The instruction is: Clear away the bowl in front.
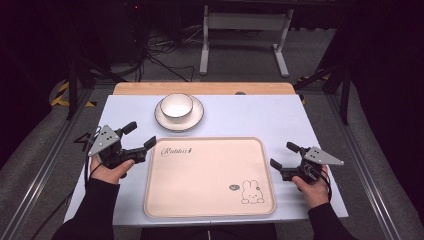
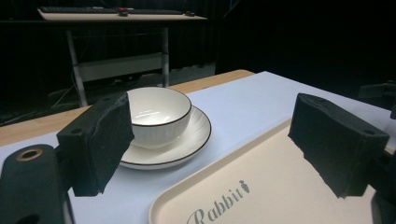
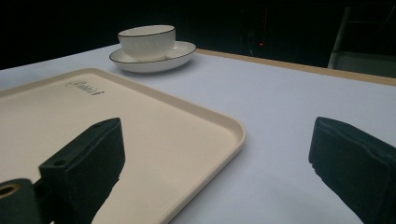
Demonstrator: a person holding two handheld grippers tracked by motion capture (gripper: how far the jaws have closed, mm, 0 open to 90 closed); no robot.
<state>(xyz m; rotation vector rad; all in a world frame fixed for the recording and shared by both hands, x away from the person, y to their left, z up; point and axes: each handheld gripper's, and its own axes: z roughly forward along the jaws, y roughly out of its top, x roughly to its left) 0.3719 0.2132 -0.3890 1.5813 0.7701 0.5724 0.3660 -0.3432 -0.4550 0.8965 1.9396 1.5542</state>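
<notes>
White table (image 1: 280,120) holds one cream tray (image 1: 210,175) at its near edge, and one bowl (image 1: 176,106) on one plate (image 1: 163,120) near the far edge. Two grippers wait with jaws wide apart and holding nothing: the left gripper (image 1: 139,135) by the tray's left edge, the right gripper (image 1: 284,155) by its right edge.

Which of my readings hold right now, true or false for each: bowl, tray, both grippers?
1. The bowl sits on the saucer. True.
2. The tray holds the bowl and saucer. False: both stand on the table beyond the tray's far edge, and nothing lies on the tray.
3. The left gripper is shut on the tray rim. False: its jaws stand wide open beside the tray's left edge, holding nothing.
4. The right gripper is open, at the tray's right side. True.
5. The tray bears a rabbit drawing near its right front corner. True.
</notes>
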